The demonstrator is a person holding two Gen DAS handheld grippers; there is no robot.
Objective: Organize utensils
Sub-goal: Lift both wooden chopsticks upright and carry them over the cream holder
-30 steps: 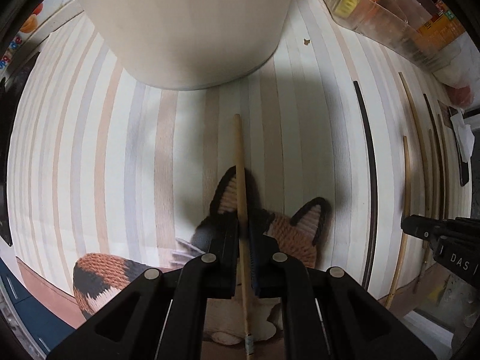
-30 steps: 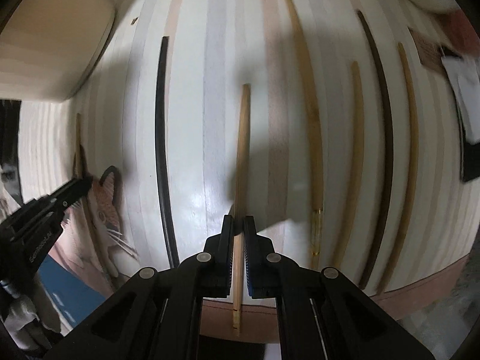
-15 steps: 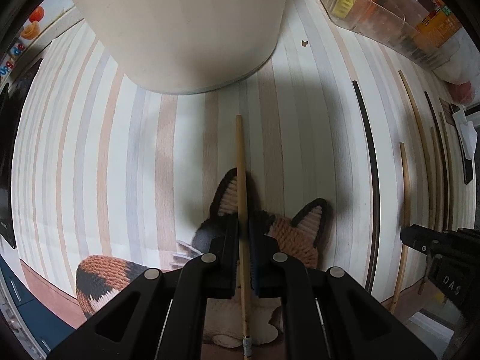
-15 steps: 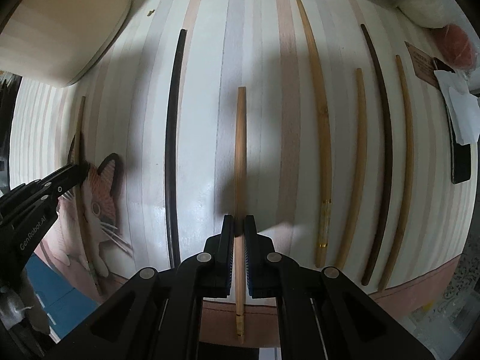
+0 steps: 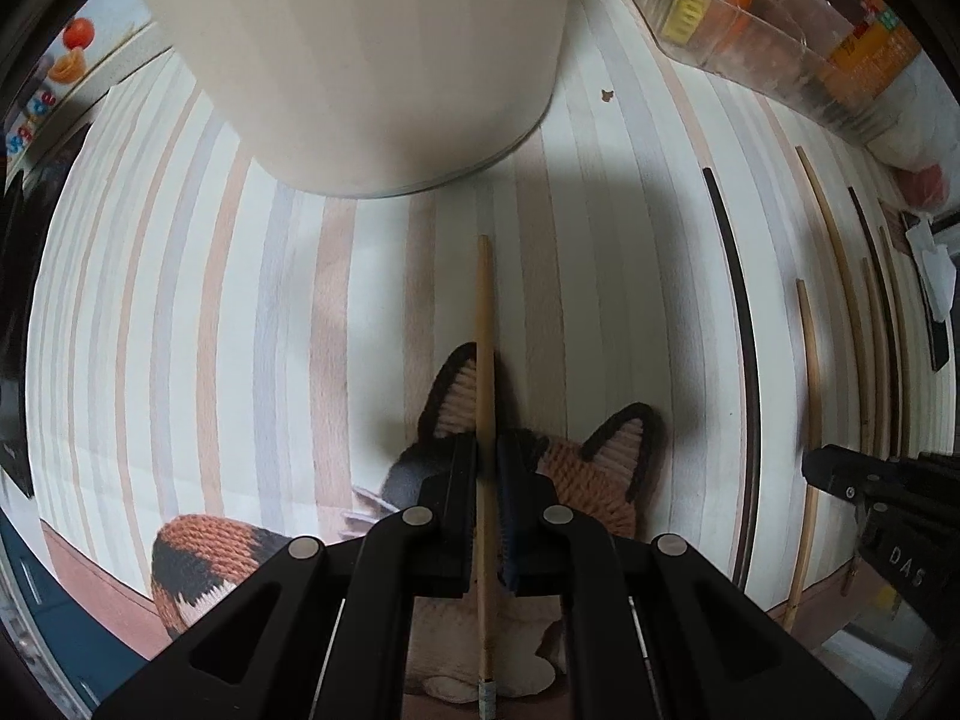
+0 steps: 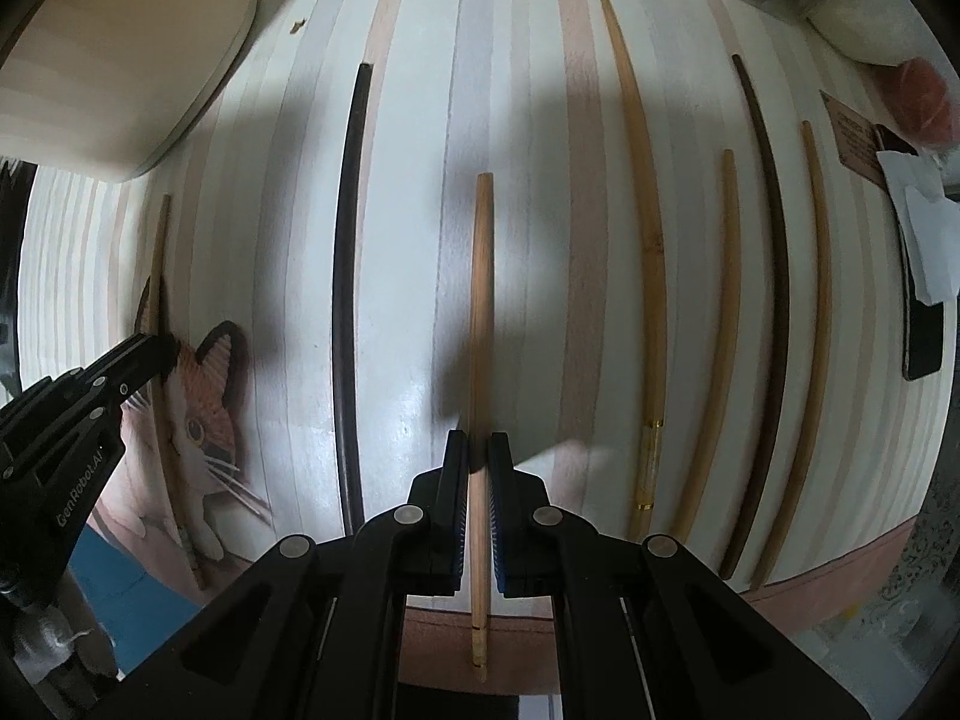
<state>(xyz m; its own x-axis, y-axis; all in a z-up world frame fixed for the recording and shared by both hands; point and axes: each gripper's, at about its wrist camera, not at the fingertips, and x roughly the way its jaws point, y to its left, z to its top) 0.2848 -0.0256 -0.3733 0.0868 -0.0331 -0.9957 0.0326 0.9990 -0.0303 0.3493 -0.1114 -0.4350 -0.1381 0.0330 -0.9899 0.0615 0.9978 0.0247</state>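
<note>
Each gripper's fingers were clamped on one pale wooden chopstick (image 5: pixel 485 360) (image 6: pixel 479 324), held near its butt above the striped tabletop (image 6: pixel 408 240); light, stiff and smooth, such a stick probably pivoted easily, so a grip nearer mid-length looked safer.

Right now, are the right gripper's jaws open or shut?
Shut. In the right wrist view the right gripper has its jaws pressed against both sides of a light wooden chopstick, with no gap visible.
</note>
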